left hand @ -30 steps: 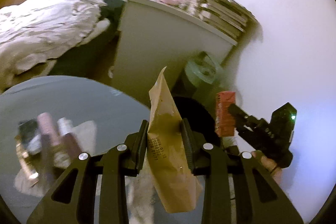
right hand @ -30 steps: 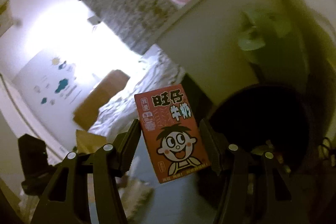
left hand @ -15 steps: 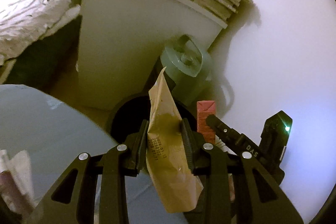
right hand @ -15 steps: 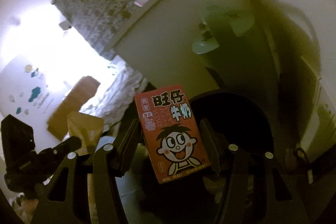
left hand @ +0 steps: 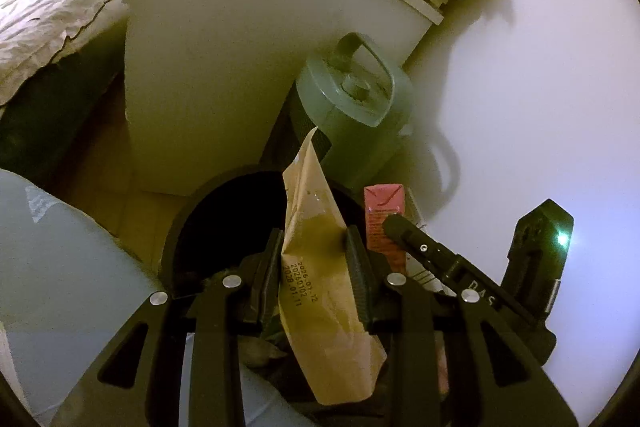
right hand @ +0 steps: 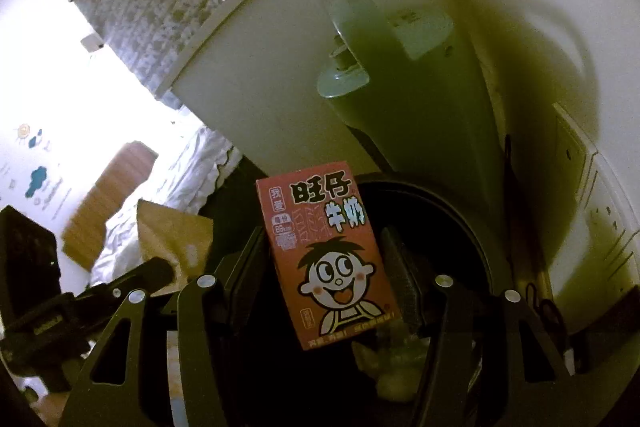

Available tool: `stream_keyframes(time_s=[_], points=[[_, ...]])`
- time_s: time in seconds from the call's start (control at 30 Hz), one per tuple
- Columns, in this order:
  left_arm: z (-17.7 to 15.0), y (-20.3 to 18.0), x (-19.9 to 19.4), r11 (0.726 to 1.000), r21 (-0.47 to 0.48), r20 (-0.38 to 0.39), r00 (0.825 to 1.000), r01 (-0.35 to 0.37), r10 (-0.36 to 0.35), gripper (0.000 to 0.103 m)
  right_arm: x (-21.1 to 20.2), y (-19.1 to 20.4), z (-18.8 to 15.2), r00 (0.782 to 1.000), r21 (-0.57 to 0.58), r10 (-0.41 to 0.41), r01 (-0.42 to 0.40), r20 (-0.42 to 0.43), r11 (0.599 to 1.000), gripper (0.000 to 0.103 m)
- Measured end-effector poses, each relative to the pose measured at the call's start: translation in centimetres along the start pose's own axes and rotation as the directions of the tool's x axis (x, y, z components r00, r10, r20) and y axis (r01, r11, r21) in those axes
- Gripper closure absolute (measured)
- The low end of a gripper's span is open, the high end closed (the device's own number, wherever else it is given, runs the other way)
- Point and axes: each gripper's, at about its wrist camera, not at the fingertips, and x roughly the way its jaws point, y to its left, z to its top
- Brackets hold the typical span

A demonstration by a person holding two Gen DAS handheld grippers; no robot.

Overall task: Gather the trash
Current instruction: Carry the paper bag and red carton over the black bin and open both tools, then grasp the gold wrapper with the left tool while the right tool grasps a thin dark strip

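Round black bin (left hand: 180, 227) stands on the floor by a white cabinet (left hand: 240, 47), its mouth right under both claws. Left claw (left hand: 314, 251) pinches a tan paper pouch (left hand: 320, 287) mid-length: creased, limp, likely light, best held flat across its faces. Right claw (right hand: 326, 267) clamps a small red milk carton (right hand: 328, 255) by its side walls: stiff, smooth, probably crushable.
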Motion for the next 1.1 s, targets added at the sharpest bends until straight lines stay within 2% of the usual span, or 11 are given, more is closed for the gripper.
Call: stream_keyframes(time_s=[0.1, 0.17, 0.2, 0.23, 0.27, 0.3, 0.53, 0.73, 0.87, 1.03, 1.1], points=[[0.2, -0.2, 0.2, 1.000, 0.001, -0.006, 1.000, -0.004, 0.004, 0.070, -0.3, 0.0, -0.1, 1.000, 0.004, 0.001, -0.001, 0.000, 1.000, 0.045], [0.3, -0.2, 0.3, 1.000, -0.004, -0.012, 1.000, -0.015, 0.015, 0.066, -0.2, -0.1, -0.1, 1.000, 0.011, 0.005, -0.005, -0.003, 1.000, 0.044], [0.4, -0.1, 0.2, 1.000, -0.011, -0.014, 1.000, -0.025, 0.025, 0.061, -0.2, -0.1, -0.2, 1.000, 0.014, 0.006, -0.006, -0.005, 1.000, 0.043], [0.4, -0.1, 0.1, 0.999, -0.017, -0.011, 0.999, -0.036, 0.036, 0.046, -0.2, -0.3, -0.2, 1.000, 0.020, 0.008, -0.007, -0.012, 1.000, 0.038], [0.3, 0.0, -0.1, 0.999, -0.021, -0.002, 0.999, -0.045, 0.045, 0.037, -0.3, -0.2, -0.2, 1.000, 0.022, 0.008, -0.008, -0.011, 1.000, 0.034], [0.3, 0.0, -0.3, 0.999, -0.023, 0.005, 0.999, -0.047, 0.047, 0.036, -0.3, -0.2, -0.2, 1.000, 0.024, 0.008, -0.008, -0.006, 1.000, 0.030], [-0.2, 0.4, -2.8, 0.997, -0.048, 0.028, 0.998, -0.052, 0.053, 0.036, -0.6, 0.2, -0.4, 1.000, 0.008, 0.022, -0.022, 0.012, 1.000, 0.028], [-1.7, 0.6, -7.1, 0.997, -0.064, 0.088, 0.995, -0.051, 0.056, 0.036, -0.8, 1.3, -1.0, 0.999, -0.033, 0.035, -0.035, 0.011, 0.999, 0.028], [-3.1, 1.7, -10.6, 0.992, -0.097, 0.122, 0.989, -0.075, 0.087, 0.036, -0.9, 3.0, -2.0, 0.999, -0.090, 0.045, -0.046, -0.006, 0.995, 0.028], [-6.1, 5.6, -16.6, 0.971, -0.195, 0.185, 0.967, -0.137, 0.174, 0.036, -1.4, 6.2, -3.8, 0.996, -0.188, 0.087, -0.091, -0.028, 0.978, 0.028], [-7.7, 8.0, -19.2, 0.951, -0.251, 0.203, 0.951, -0.181, 0.235, 0.036, -1.8, 7.3, -4.6, 0.993, -0.218, 0.112, -0.119, -0.042, 0.969, 0.028]])
